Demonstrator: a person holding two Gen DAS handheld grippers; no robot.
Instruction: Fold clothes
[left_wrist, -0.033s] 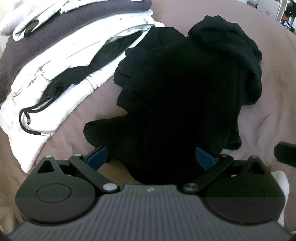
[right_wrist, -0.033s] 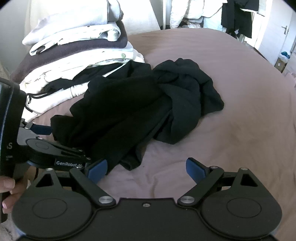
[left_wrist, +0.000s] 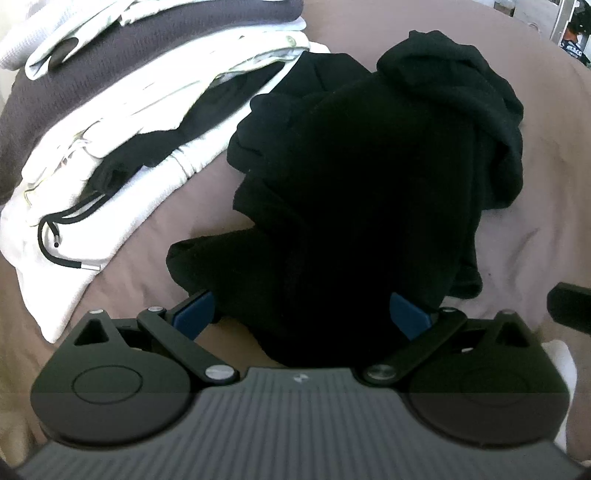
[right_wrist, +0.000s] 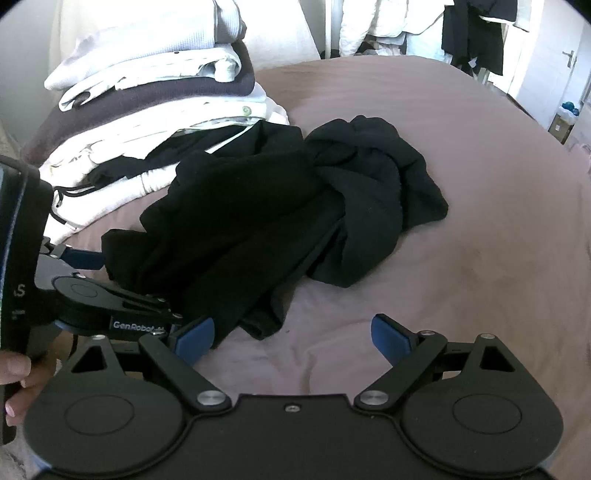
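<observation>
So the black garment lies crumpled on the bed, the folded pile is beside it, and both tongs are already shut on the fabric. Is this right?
Not quite: neither is shut. The right wrist view shows the right tongs open over bare bedsheet, and the left tongs open around the black garment's near edge. The garment is crumpled on the bed, beside the folded pile.

L gripper (left_wrist: 301, 315) jaws wide apart, R gripper (right_wrist: 291, 334) jaws wide apart, both low, level
</observation>
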